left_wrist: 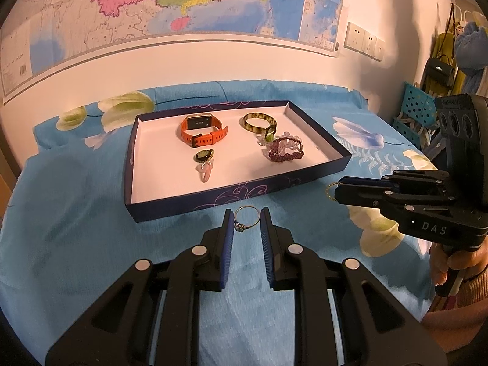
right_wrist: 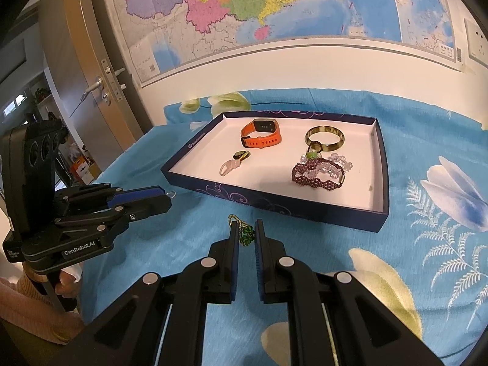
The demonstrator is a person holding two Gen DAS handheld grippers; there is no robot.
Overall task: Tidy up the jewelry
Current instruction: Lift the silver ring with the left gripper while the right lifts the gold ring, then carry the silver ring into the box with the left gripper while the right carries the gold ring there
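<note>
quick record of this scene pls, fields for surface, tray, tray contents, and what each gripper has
surface: blue floral bedsheet
tray: shallow dark-blue cardboard tray with white inside, on the sheet
tray contents: orange-strapped smartwatch; mottled green-brown bangle; purple beaded bracelet; pale pink pendant
left gripper: jaws shut on thin silver ring
right gripper: jaws shut on green beaded charm on gold chain

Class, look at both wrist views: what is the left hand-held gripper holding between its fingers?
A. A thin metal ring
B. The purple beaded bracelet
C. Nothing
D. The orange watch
A: the left hand-held gripper is clamped on a thin metal ring, short of the tray.
</note>
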